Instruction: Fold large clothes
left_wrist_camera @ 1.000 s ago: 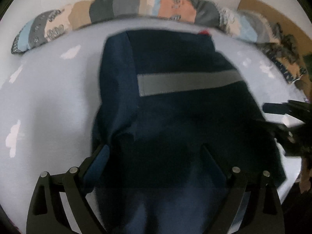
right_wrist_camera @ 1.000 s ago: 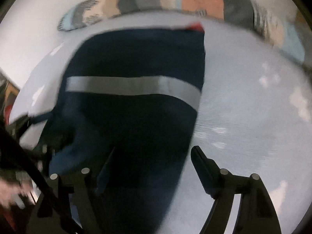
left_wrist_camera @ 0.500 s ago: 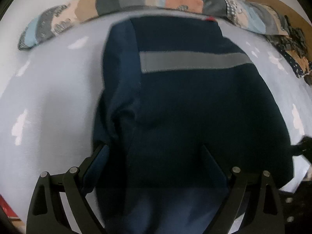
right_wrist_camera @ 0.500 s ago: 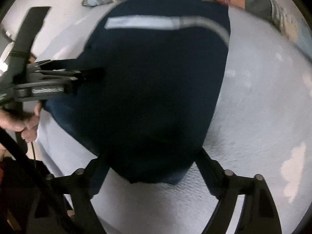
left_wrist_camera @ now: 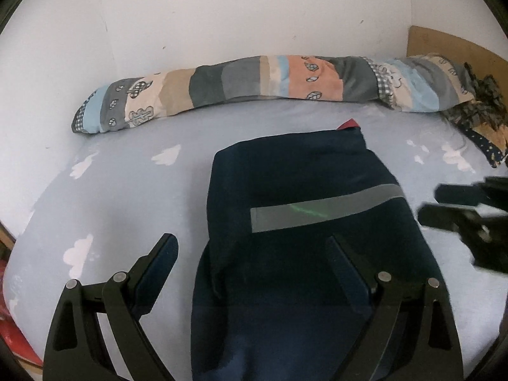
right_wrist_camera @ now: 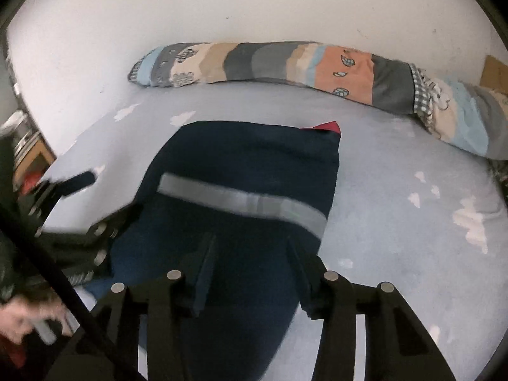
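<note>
A dark navy garment (left_wrist_camera: pixel 301 184) (right_wrist_camera: pixel 254 158) with a grey stripe (left_wrist_camera: pixel 327 209) lies folded on the pale blue cloud-print sheet (left_wrist_camera: pixel 111 206). A red tab (left_wrist_camera: pixel 349 124) shows at its far edge. My left gripper (left_wrist_camera: pixel 252 246) is open wide over the garment's near left part, one finger above the sheet and the other above the cloth. My right gripper (right_wrist_camera: pixel 252 254) hovers over the near right part. Its jaws are closing with navy cloth between them, and I see no pinch. Each gripper shows blurred in the other's view, the right gripper (left_wrist_camera: pixel 460 209) and the left gripper (right_wrist_camera: pixel 79 209).
A long patchwork bolster (left_wrist_camera: pixel 254 82) (right_wrist_camera: pixel 317 66) lies along the white wall at the back. A dark patterned cloth (left_wrist_camera: pixel 476 111) and a brown board (left_wrist_camera: pixel 451 44) sit at the far right. A hand (right_wrist_camera: pixel 19 317) shows low on the left.
Both grippers have risen and tipped up, so the wall and bolster now show. The right jaws have narrowed over the garment. The left jaws stay wide.
</note>
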{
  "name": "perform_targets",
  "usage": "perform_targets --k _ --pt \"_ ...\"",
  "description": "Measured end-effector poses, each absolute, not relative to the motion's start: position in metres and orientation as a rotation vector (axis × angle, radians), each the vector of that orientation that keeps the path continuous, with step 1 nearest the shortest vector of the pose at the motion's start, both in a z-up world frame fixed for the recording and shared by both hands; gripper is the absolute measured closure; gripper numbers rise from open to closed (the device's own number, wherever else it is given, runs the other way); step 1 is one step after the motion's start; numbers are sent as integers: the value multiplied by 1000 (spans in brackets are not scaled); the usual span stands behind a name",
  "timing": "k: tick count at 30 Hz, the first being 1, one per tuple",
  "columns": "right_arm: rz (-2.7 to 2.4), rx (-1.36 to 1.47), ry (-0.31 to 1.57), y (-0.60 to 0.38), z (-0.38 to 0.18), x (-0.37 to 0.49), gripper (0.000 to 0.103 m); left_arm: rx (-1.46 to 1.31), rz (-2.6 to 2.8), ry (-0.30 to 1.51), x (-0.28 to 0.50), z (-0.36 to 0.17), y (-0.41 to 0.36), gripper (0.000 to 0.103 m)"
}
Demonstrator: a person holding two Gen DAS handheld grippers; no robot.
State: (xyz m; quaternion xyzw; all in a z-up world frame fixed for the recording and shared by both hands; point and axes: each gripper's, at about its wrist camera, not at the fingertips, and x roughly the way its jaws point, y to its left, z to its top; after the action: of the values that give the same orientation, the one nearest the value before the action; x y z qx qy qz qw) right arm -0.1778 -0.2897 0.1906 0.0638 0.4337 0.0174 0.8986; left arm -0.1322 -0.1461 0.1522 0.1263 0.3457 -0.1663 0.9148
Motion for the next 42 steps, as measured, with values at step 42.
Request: perform_targets --k 42 --pt "65 302 978 -320 152 -157 27 152 -343 852 -91 147 -114 9"
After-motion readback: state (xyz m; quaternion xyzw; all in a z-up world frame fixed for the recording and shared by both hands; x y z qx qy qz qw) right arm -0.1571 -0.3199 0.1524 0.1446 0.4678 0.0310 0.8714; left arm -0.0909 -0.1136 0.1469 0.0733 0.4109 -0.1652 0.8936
